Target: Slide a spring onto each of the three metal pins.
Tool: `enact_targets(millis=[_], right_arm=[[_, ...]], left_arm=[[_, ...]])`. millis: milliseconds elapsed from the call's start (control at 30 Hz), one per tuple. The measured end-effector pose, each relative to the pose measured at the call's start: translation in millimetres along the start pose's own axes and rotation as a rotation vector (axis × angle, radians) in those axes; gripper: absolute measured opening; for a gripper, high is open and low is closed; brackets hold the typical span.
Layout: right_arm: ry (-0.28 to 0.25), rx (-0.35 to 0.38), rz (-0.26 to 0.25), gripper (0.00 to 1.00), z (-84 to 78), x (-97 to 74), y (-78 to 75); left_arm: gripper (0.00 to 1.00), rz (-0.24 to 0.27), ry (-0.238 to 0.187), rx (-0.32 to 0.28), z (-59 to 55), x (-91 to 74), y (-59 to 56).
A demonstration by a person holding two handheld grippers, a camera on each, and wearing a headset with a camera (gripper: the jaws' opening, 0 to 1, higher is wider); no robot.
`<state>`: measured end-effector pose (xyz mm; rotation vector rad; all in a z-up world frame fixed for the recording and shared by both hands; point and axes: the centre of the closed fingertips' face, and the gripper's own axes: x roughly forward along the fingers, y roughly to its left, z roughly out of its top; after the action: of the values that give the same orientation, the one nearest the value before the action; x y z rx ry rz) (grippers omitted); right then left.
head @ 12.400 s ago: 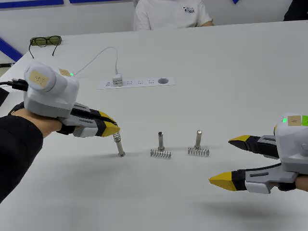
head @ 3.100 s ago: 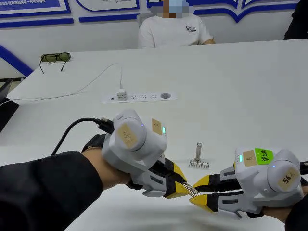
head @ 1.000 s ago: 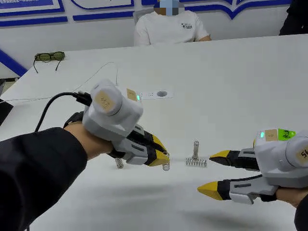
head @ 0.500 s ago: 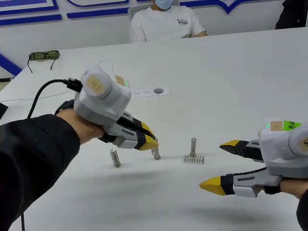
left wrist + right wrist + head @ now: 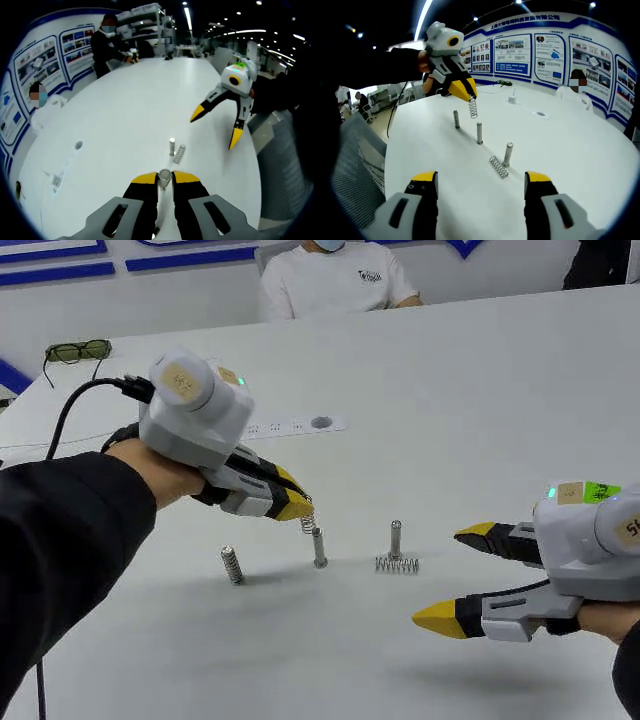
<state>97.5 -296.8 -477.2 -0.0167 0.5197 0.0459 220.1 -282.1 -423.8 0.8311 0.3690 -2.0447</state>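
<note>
Head view: a spring (image 5: pixel 307 524) hangs pinched between the closed tips of the left gripper (image 5: pixel 295 508), just above the bare middle pin (image 5: pixel 319 548); the left pin (image 5: pixel 232 565) already wears one, the right pin (image 5: pixel 395 538) stands beside a loose spring (image 5: pixel 397 564), and the right gripper (image 5: pixel 440 575) gapes wide, empty

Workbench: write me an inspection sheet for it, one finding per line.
Surface: white table.
Job's things: left pin carries the fitted spring; middle pin is bare; right pin is bare, with the loose spring lying at its base.
Clutter: power strip; glasses.
Grippers: left tool shut on the held spring, just above the middle pin; right tool open, holding nothing.
Cables: black cable runs to the left tool.
Surroundings: seated person across the table; wall posters.
</note>
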Motion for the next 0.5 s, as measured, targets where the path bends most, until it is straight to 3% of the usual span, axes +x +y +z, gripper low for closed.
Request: enact_targets(millis=[500], right_arm=[[0.0, 0.004, -0.002, 0.71, -1.4, -1.0, -0.8]], left_arm=[[0.1, -0.017, 0.032, -0.011, -4.9, 14.6, 4.1]])
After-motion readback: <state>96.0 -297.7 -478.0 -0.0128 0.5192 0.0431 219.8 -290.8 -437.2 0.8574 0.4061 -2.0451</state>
